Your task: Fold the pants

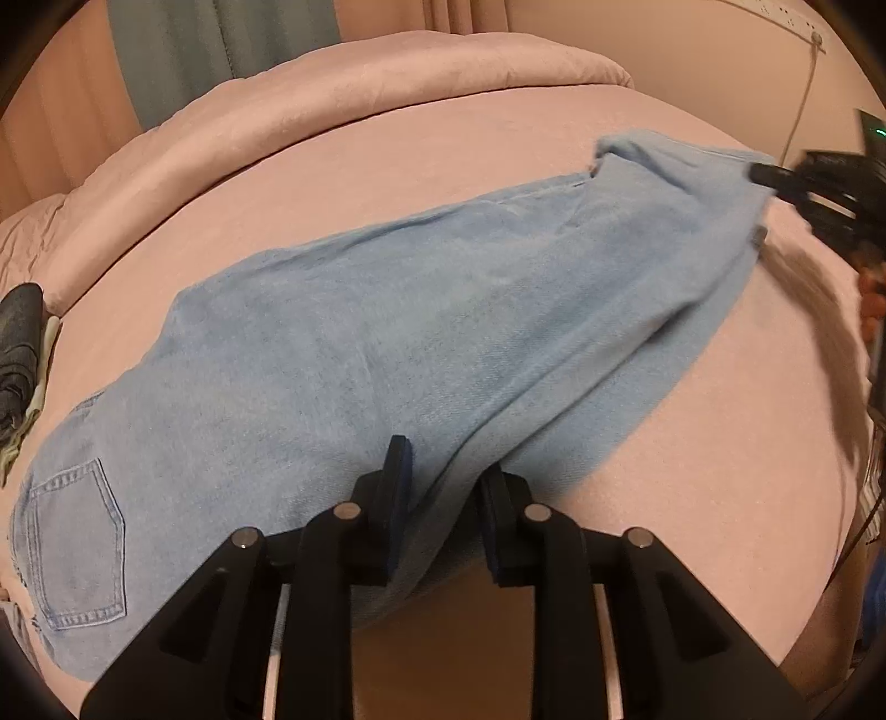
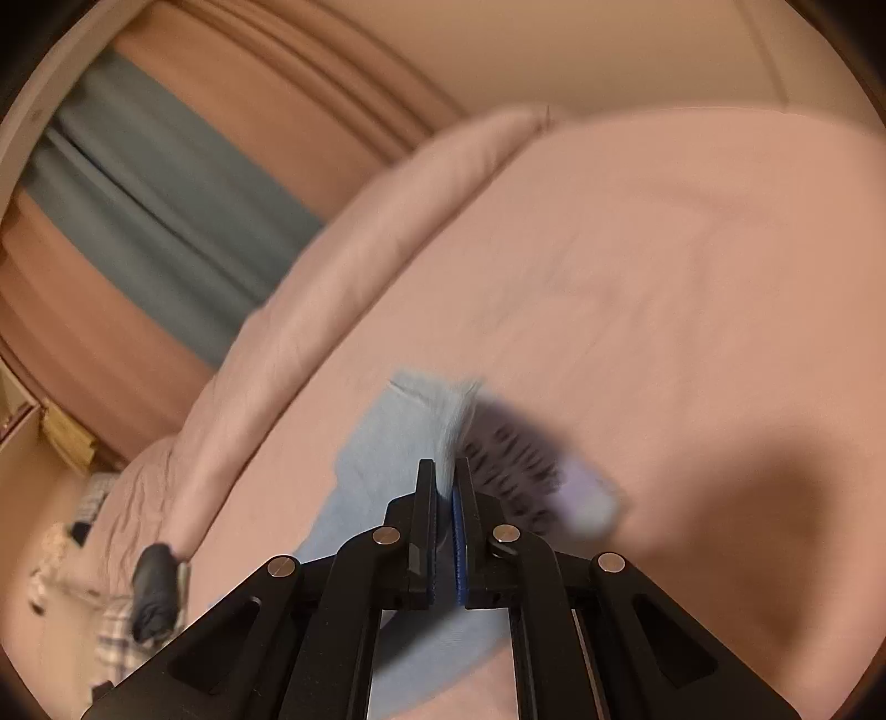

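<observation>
Light blue jeans lie lengthwise across the pink bed, back pocket at the near left, leg ends at the far right. My left gripper is open, its fingers straddling the near edge of the jeans around the crotch. My right gripper shows at the far right of the left wrist view, at the leg hems. In the right wrist view it is shut on the light blue hem and holds it lifted above the bed; that view is blurred.
A rolled pink duvet lies along the far side of the bed. Dark folded clothes sit at the left edge, also in the right wrist view. Teal curtains hang behind. A cable hangs on the wall.
</observation>
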